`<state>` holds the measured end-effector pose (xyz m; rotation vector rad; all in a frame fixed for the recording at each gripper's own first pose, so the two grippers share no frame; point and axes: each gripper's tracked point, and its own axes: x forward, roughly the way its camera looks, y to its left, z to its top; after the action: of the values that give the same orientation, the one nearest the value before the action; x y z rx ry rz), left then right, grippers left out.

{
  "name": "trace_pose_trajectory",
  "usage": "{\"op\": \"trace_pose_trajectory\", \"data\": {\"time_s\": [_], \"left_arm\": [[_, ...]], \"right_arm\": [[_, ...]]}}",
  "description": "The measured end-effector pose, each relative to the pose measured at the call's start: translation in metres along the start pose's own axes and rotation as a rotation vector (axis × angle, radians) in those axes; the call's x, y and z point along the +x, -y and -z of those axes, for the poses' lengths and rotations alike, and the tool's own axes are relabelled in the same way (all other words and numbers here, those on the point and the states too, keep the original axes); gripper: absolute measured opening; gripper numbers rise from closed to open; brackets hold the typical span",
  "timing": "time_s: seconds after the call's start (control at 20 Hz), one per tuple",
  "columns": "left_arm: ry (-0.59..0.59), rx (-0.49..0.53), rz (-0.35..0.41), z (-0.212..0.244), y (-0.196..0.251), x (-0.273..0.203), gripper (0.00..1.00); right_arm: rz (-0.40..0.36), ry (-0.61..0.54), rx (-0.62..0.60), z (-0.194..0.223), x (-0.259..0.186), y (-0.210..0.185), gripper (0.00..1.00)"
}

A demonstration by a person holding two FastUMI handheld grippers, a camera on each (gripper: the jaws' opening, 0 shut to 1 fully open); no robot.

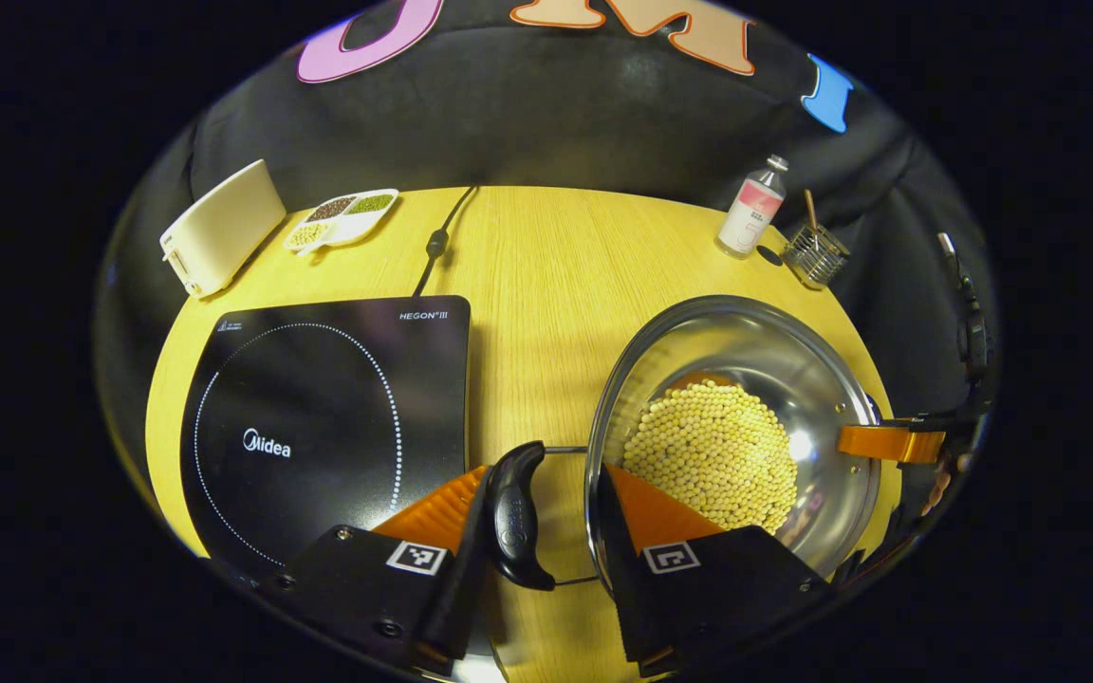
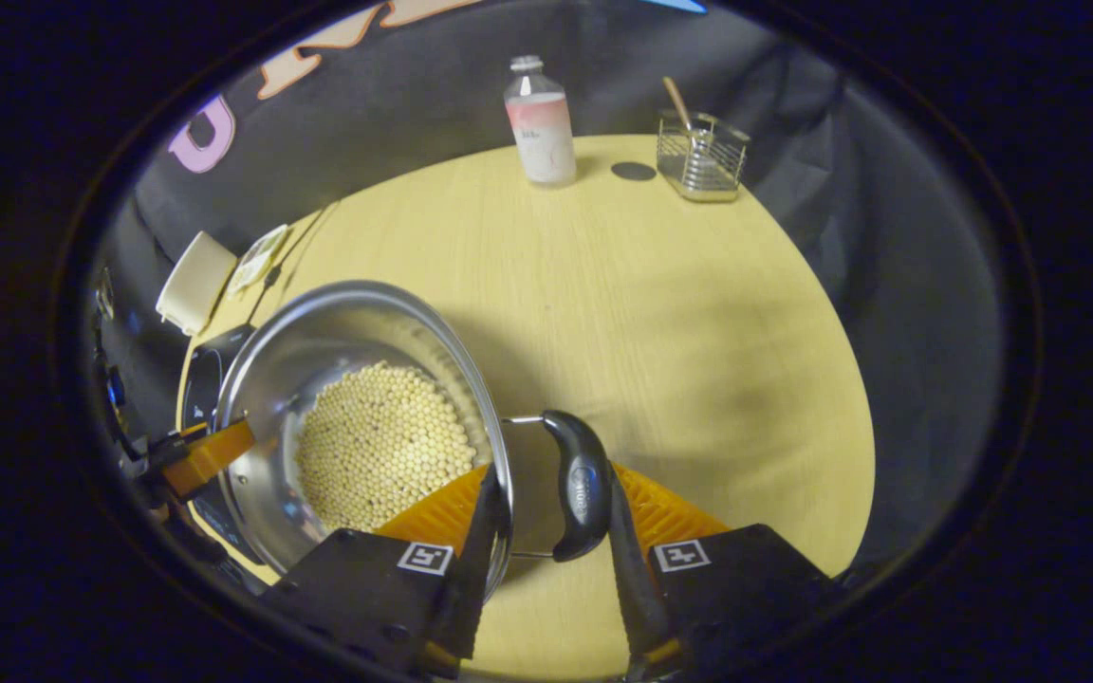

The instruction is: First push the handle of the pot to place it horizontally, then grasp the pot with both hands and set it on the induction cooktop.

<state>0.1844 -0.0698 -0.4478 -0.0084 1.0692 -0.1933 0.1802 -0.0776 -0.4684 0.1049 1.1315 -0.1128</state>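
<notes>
A round wooden table [image 1: 546, 275] holds one stainless steel pot [image 1: 784, 379] with a layer of pale yellow beans [image 1: 713, 455] in its bottom. The pot has two black side handles, each on a thin wire loop, and one gripper straddles each.

In the left gripper view, the left gripper [image 1: 551, 517] has its jaws partly open. One finger lies just outside the left pot handle [image 1: 515, 517]; the other reaches over the rim into the pot, above the beans. The handle and the pot wall sit between the jaws, and whether both fingers actually press cannot be told. Just beyond the outer finger, on the side away from the pot, lies one black induction cooktop [image 1: 328, 417], flat on the table and beside the pot. Far ahead at the table's back edge stand one cream toaster [image 1: 222, 228], one divided white dish [image 1: 342, 218] with three kinds of beans, one power cord [image 1: 439, 242], one clear bottle [image 1: 752, 209] with a pink label and one wire basket [image 1: 815, 254] holding a wooden utensil.

In the right gripper view, the right gripper [image 2: 551, 507] has its jaws partly open. One finger is inside the rim; the other lies against the outer side of the right pot handle [image 2: 580, 484]. Whether the grip is tight cannot be told
</notes>
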Motion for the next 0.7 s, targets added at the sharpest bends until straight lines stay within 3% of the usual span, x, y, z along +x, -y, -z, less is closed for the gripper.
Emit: {"op": "trace_pose_trajectory", "data": {"time_s": [0.1, 0.2, 0.25, 0.3, 0.35, 0.55, 0.6, 0.7], "left_arm": [[0.002, -0.002, -0.002, -0.001, 0.000, 0.001, 0.61], [0.000, -0.004, 0.003, 0.000, 0.001, 0.002, 0.59], [-0.004, -0.010, 0.006, 0.001, 0.001, 0.002, 0.60], [-0.002, -0.017, 0.009, 0.001, 0.001, 0.001, 0.61], [-0.004, -0.024, 0.013, 0.001, 0.001, -0.001, 0.61], [0.021, -0.030, 0.014, -0.006, -0.005, -0.016, 0.60], [0.026, -0.033, 0.012, -0.007, -0.009, -0.023, 0.60], [0.024, -0.045, 0.005, -0.008, -0.019, -0.036, 0.60]], "right_arm": [[-0.010, -0.005, 0.015, 0.001, -0.003, -0.002, 0.52], [-0.019, -0.001, 0.019, 0.001, -0.004, -0.003, 0.36], [-0.019, -0.002, 0.016, 0.002, -0.004, -0.003, 0.43], [-0.023, -0.003, 0.019, 0.001, -0.004, -0.004, 0.36], [-0.029, 0.002, 0.032, -0.001, -0.006, -0.006, 0.43], [-0.033, 0.020, 0.035, -0.006, -0.015, -0.008, 0.43], [-0.041, 0.025, 0.035, -0.006, -0.016, -0.009, 0.35], [-0.062, 0.028, 0.047, -0.007, -0.020, -0.015, 0.35]]}}
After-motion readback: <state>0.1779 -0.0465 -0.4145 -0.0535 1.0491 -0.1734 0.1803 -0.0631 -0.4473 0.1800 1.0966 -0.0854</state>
